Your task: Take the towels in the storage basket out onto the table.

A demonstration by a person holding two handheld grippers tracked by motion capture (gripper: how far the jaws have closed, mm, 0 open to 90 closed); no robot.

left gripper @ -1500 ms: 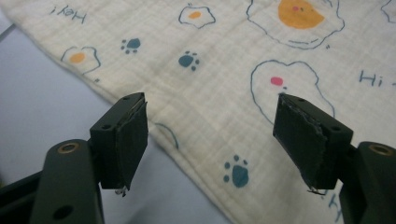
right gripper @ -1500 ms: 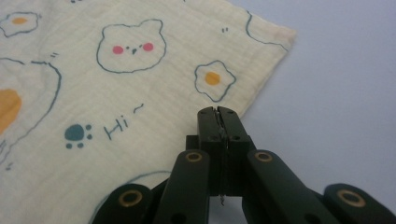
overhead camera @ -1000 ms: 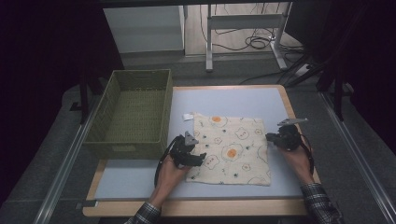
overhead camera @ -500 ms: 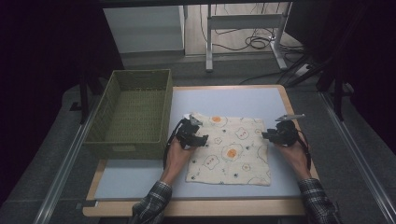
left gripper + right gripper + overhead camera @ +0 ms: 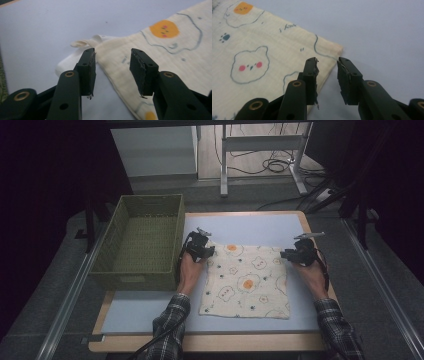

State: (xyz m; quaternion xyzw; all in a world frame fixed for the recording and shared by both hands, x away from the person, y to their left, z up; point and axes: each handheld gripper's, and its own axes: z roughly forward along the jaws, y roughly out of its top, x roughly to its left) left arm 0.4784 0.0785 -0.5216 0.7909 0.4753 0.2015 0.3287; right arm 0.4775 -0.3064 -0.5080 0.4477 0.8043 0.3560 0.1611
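Cloth [image 5: 247, 280]: cream, printed with blue-outlined bears, pink cheeks, orange faces, dark paw marks. Mat [image 5: 250, 227]: pale blue, on a light wood table [image 5: 210, 343]. Basket [image 5: 140, 240]: olive-green weave. Grippers [image 5: 200, 247] [image 5: 295, 254]: black, brass rivets. Sleeves [image 5: 170, 327]: dark plaid.

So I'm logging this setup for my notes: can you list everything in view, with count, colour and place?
cloth: one, cream with printed bears and fried eggs, spread flat on the mat, its far left corner rumpled
basket: one, green woven, on the table's left side
mat: one, pale blue, covering the table top
table: one, light wood edge
left gripper: one, black, fingers open astride the cloth's far left edge
right gripper: one, black, fingers open at the far right corner
sleeves: two, plaid
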